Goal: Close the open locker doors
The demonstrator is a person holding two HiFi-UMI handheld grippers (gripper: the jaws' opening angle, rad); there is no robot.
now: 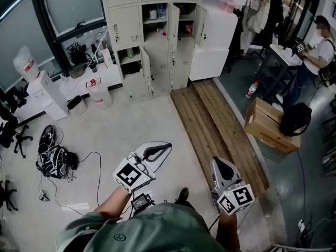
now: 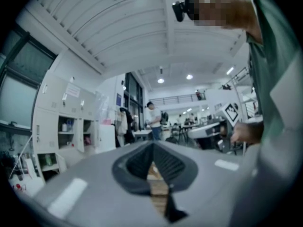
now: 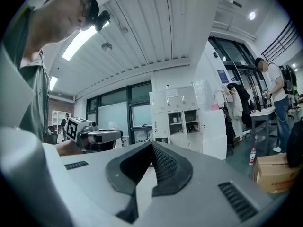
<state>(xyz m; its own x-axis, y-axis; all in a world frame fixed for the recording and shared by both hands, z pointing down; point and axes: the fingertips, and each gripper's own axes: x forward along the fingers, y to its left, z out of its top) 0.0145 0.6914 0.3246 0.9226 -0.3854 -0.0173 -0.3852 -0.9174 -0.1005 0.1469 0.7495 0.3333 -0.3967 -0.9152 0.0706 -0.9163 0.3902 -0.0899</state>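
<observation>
Nearest, low before the torso: left gripper (image 1: pixel 164 147), clenched, tips touching, nothing held. Just right of it, right gripper (image 1: pixel 219 164), likewise clenched and empty. Beyond, wooden planks (image 1: pixel 220 125) laid on the floor, with cardboard box (image 1: pixel 265 127) and black bag (image 1: pixel 294 118) touching at right. Water jug (image 1: pixel 100 94) on the floor at left, near the wall. Farthest, well apart from both grippers: lockers (image 1: pixel 126 25) against the wall, several locker doors (image 1: pixel 173 22) swung open, small items on the shelves inside.
</observation>
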